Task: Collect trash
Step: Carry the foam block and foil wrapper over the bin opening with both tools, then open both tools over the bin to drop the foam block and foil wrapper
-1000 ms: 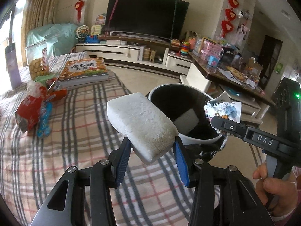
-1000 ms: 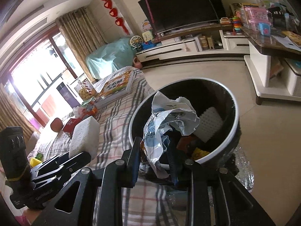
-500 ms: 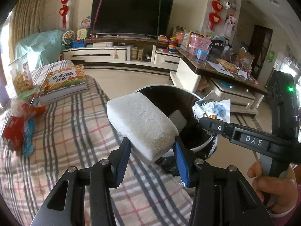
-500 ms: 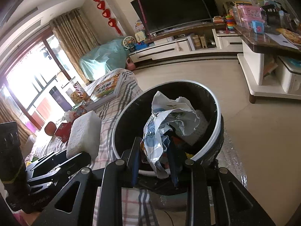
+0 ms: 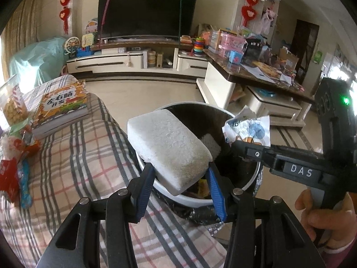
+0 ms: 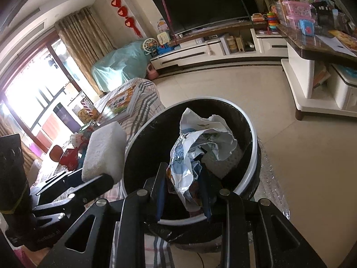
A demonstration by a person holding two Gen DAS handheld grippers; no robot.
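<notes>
My left gripper is shut on a white foam block, which hangs over the near rim of the round black bin with a white rim. My right gripper is shut on a crumpled white-and-blue wrapper, held above the bin's opening. In the left wrist view the right gripper reaches in from the right with the wrapper; a hand grips its handle. From the right wrist view the foam block shows at the bin's left edge. Other white foam lies inside the bin.
A checked cloth surface lies left of the bin, bearing a picture book, red snack wrappers and a cookie box. Beyond are a bare floor, a TV cabinet and a cluttered low table to the right.
Both grippers have moved toward the bin: the foam block now overlaps its near rim and the wrapper hangs further over the opening. Both grips are unchanged.
</notes>
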